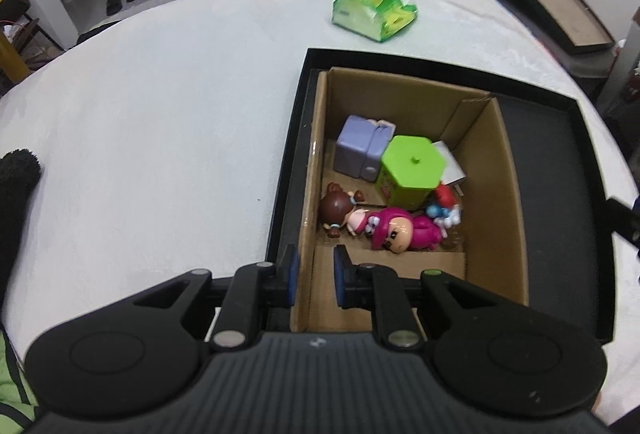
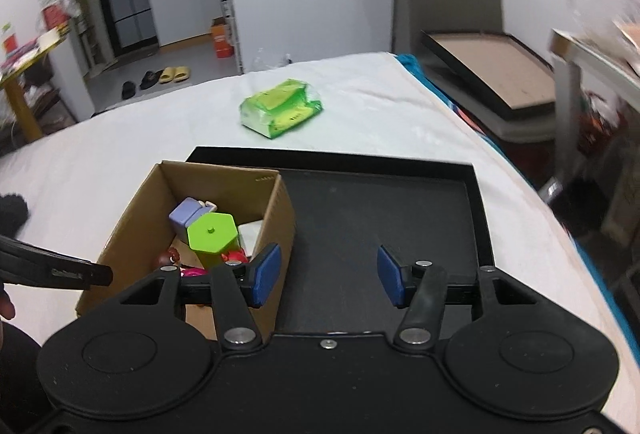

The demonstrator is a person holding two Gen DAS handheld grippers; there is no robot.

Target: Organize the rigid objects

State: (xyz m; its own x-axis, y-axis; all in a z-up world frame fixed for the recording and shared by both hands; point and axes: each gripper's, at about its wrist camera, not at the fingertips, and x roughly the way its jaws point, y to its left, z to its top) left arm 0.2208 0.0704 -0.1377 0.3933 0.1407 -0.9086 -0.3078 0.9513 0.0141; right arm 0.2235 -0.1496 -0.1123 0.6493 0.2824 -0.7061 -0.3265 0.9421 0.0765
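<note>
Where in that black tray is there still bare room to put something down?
The black tray has bare floor to the right of the cardboard box, out to its right rim. Inside the box it is crowded: the green hexagonal container, purple box and toy figures fill the far end. Only the near strip of the box floor is bare.

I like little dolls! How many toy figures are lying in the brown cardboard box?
3, though more may hide underneath. A brown-haired doll lies at the near left, a pink-hooded figure beside it, and a small blue, red and white figure just right of that, below the green hexagonal container.
</note>
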